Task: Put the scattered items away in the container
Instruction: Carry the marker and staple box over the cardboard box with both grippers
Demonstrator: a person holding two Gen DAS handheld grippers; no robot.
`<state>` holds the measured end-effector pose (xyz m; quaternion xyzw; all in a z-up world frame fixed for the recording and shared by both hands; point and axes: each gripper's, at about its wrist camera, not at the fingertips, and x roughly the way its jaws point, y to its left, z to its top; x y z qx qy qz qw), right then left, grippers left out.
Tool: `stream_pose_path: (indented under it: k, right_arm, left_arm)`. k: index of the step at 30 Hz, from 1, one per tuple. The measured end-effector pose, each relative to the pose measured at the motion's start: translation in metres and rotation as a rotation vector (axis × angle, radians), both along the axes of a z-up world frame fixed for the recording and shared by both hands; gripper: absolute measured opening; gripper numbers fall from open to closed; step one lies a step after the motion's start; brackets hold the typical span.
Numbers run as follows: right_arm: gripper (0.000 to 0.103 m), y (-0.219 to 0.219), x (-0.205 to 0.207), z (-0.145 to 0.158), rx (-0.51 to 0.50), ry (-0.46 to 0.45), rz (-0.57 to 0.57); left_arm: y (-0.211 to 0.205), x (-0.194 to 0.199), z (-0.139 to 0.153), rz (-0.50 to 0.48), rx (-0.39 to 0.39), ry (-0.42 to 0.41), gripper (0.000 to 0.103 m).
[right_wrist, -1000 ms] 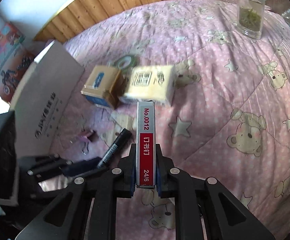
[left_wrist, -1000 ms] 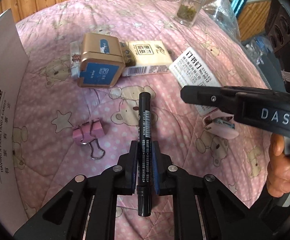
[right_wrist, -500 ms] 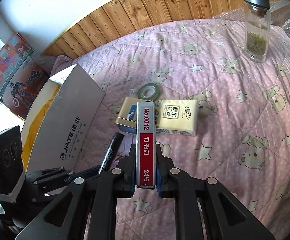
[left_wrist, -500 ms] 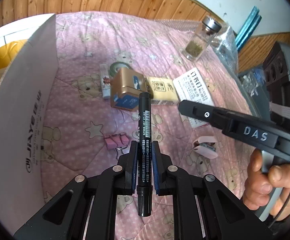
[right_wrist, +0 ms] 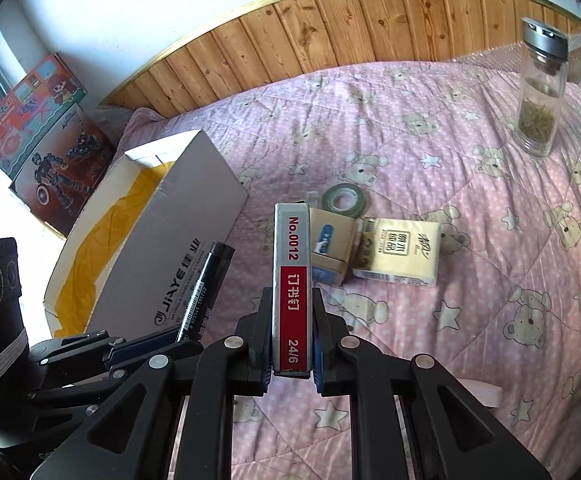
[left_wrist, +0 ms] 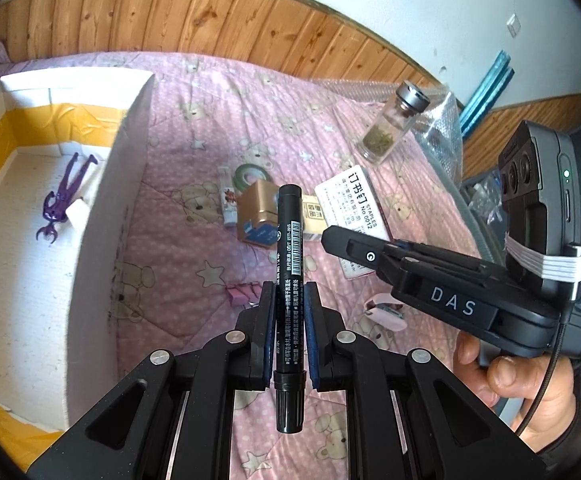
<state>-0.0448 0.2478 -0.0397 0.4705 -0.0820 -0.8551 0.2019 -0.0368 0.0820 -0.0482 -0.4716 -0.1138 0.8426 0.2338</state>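
The left claw [left_wrist: 288, 334] is gripping a black marker pen [left_wrist: 288, 276] near its cap end, so it may be pivoting loose. The right claw [right_wrist: 291, 338] is pinching a red-and-grey staples box [right_wrist: 291, 276]; both could be missing the white cardboard box [right_wrist: 178, 240].

A home bedroom: a bed [right_wrist: 430, 168] under a pink quilt printed with bears and stars, wood-panelled wall [right_wrist: 330, 28] behind it, and boxed toys [right_wrist: 42, 136] stacked beyond the bed's far-left corner.

A bed [right_wrist: 430, 160] in a pink bear-print quilt carries everything. On it lie a white cardboard box [right_wrist: 178, 216], tape roll [right_wrist: 344, 200], gold box [right_wrist: 332, 248], tissue pack [right_wrist: 400, 250] and glass jar [right_wrist: 540, 104].
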Motion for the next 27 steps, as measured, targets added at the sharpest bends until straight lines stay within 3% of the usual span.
stream_pose_path:
  k: [27]
  right_arm:
    - [0.016,-0.055,0.037,0.044,0.003,0.127,0.041]
  left_arm:
    - [-0.084,0.030,0.069,0.140,0.175,0.115,0.013]
